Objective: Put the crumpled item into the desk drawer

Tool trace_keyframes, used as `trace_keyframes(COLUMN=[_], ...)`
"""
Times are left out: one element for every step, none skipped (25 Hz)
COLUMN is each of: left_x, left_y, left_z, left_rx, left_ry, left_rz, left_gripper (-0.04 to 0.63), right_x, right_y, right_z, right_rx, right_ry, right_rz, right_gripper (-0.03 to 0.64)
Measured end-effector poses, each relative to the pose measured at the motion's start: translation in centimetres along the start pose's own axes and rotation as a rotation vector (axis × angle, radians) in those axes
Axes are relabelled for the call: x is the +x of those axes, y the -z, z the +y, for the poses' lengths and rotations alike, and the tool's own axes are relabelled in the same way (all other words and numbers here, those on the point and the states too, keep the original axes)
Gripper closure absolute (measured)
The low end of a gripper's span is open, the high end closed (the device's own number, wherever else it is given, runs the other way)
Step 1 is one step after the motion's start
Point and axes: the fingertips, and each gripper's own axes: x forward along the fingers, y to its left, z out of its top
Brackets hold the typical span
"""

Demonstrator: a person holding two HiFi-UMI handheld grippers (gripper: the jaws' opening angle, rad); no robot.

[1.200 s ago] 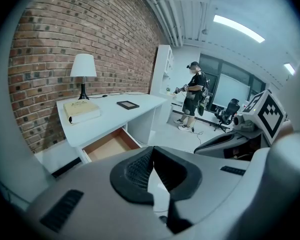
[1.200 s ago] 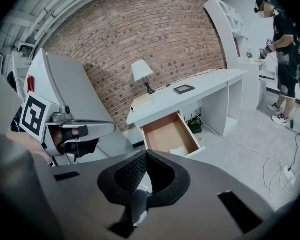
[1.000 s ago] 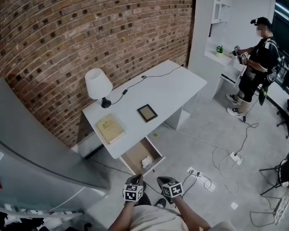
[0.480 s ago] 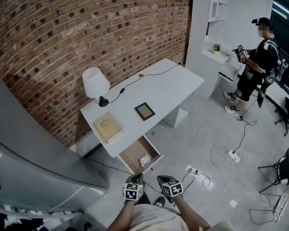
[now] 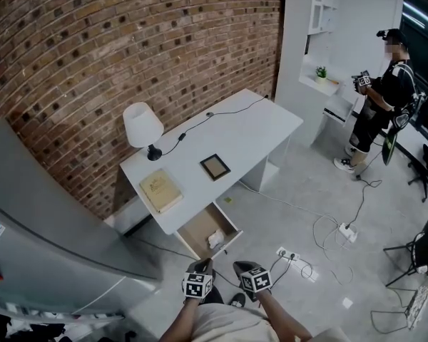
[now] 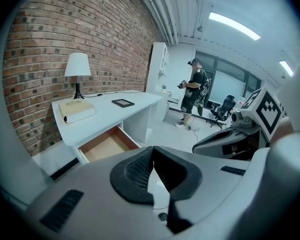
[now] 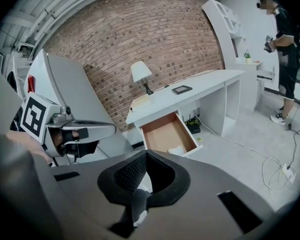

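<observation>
Pushing the drawer (image 5: 197,231) ahead straight in seems best; left gripper (image 5: 202,263) and right gripper (image 5: 241,266) jaws are closed, empty, crumpled item (image 5: 216,239) inside

1. Cannot tell what the crumpled item (image 5: 216,239) in the drawer (image 5: 198,230) is: too small from the head view, partly hidden behind the right gripper (image 7: 146,156) in its own view.
2. Cannot see the drawer's near end from the left gripper view; covered by the left gripper (image 6: 152,151).
3. Cannot read the book's (image 5: 161,190) cover print or the frame's (image 5: 215,167) content.
4. Cut off at the head view's left edge: grey panel (image 5: 43,219).
</observation>
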Motion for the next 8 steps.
trace_keyframes(left_x=[0.01,0.03,0.05,0.08,0.1,0.11,0.1,0.08], left_y=[0.0,0.03,0.09,0.17,0.24,0.29,0.34,0.4], left_z=[0.03,0.06,0.09,0.09,0.07,0.05,0.06,0.08], left_rx=[0.001,0.002,0.0,-0.002,-0.006,-0.01,-0.014,-0.018], left_ry=[0.001,0.0,-0.001,-0.002,-0.003,-0.004,-0.006,-0.008], left_rz=[0.0,0.001,0.003,0.005,0.006,0.006,0.006,0.006], left_gripper=[0.578,0.578,0.578,0.578,0.578,0.578,0.578,0.578], right_x=[0.05,0.07,0.04,-0.02,-0.1,-0.16,-0.2,-0.24], right_y=[-0.04,-0.09,-0.14,-0.17,-0.16,-0.11,-0.06,0.01], right_z=[0.01,-0.01,-0.05,-0.12,-0.18,-0.23,-0.25,-0.27], right_rx=[-0.002,-0.004,-0.005,-0.006,-0.007,-0.008,-0.009,-0.01], right_ry=[0.0,0.0,0.0,0.001,0.002,0.002,0.001,0.0], right_rz=[0.0,-0.001,-0.001,-0.001,0.0,0.002,0.003,0.005], right_gripper=[0.592,0.592,0.591,0.592,0.592,0.592,0.592,0.592])
